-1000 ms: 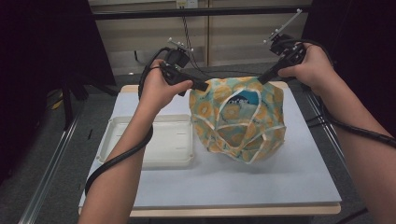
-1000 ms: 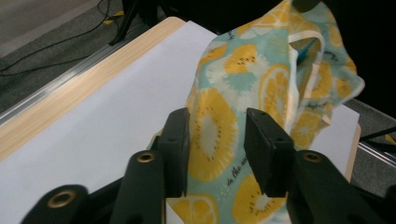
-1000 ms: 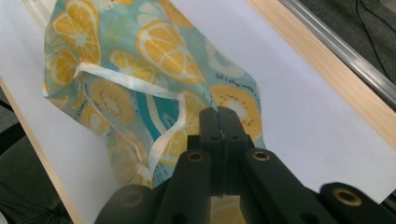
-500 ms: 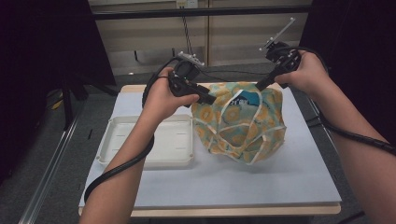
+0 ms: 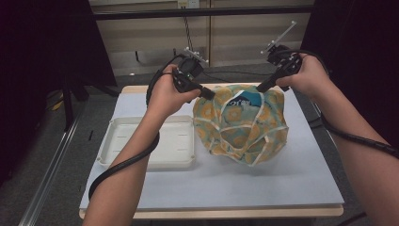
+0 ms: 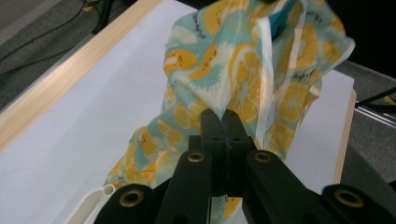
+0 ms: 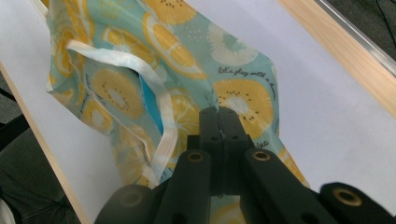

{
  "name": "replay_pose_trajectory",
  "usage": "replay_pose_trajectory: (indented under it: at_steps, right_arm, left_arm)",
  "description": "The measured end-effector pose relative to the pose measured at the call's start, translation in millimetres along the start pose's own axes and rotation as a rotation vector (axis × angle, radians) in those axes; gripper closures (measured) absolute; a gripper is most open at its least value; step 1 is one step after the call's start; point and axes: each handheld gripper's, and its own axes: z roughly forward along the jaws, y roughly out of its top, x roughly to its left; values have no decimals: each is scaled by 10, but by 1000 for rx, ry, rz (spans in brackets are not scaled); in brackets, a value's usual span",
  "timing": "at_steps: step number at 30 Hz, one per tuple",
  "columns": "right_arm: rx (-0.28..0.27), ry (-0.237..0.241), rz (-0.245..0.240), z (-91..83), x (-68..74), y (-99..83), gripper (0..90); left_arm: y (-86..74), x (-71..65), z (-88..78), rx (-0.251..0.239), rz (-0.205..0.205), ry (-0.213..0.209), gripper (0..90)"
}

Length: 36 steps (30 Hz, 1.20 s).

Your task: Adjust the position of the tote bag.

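Your left gripper [image 5: 210, 93] and right gripper [image 5: 261, 86] clench the teal-and-orange fruit-print cloth bag's [image 5: 242, 123] top edges; bare white surface [image 5: 263, 183] lies near you.

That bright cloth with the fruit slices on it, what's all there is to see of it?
The cloth looks like thin fabric, teal, printed with yellow-orange citrus slices and small black writing, edged with cream binding tape. It sits bunched and puffed up on the white table cover, beside a white tray. Something blue shows through a gap at its top. The left gripper and right gripper each pinch an upper edge, jaws shut on the fabric.
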Motion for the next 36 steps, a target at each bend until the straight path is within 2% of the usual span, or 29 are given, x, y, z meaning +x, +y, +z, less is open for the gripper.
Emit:
replay_pose_trajectory:
  at_steps: [2,3,6,7,8,10,13,15,18,21,22,25,32,36]
  right_arm:
    - [-2,4,1,1,2,1,900]
    - [-4,5,-4,1,3,2,900]
    - [-4,11,-10,4,14,10,900]
    - [0,9,-16,6,17,13,900]
    - [4,7,-15,6,23,17,900]
    - [4,8,-18,7,28,18,900]
    - [14,8,-21,18,22,12,900]
    - [17,9,-21,27,21,7,900]
    - [23,5,-35,30,6,-4,897]
    - [17,2,-19,18,6,-14,875]
    - [15,-1,-17,10,5,-18,859]
    - [5,-13,-10,-23,5,-33,807]
    - [-4,-52,-2,-161,23,-45,665]
    - [-22,-44,3,-257,52,-45,605]
  left_arm:
    - [47,22,-63,-27,-9,-8,900]
    - [69,32,-81,-56,-19,-11,900]
    - [147,49,-106,-82,-30,5,900]
    - [171,81,-122,-67,-4,15,900]
    - [186,90,-110,-89,-31,21,900]
    - [204,133,-81,-118,-52,26,900]
    - [207,186,10,-97,-65,32,900]
    - [193,207,79,-70,-72,20,900]
    - [169,198,170,-42,-72,18,900]
    - [153,183,234,-32,-80,8,900]
    - [152,190,238,-23,-63,4,900]
    - [140,173,266,-19,-75,-2,900]
    - [92,176,291,4,-72,-3,900]
    - [61,194,297,8,-81,-4,900]
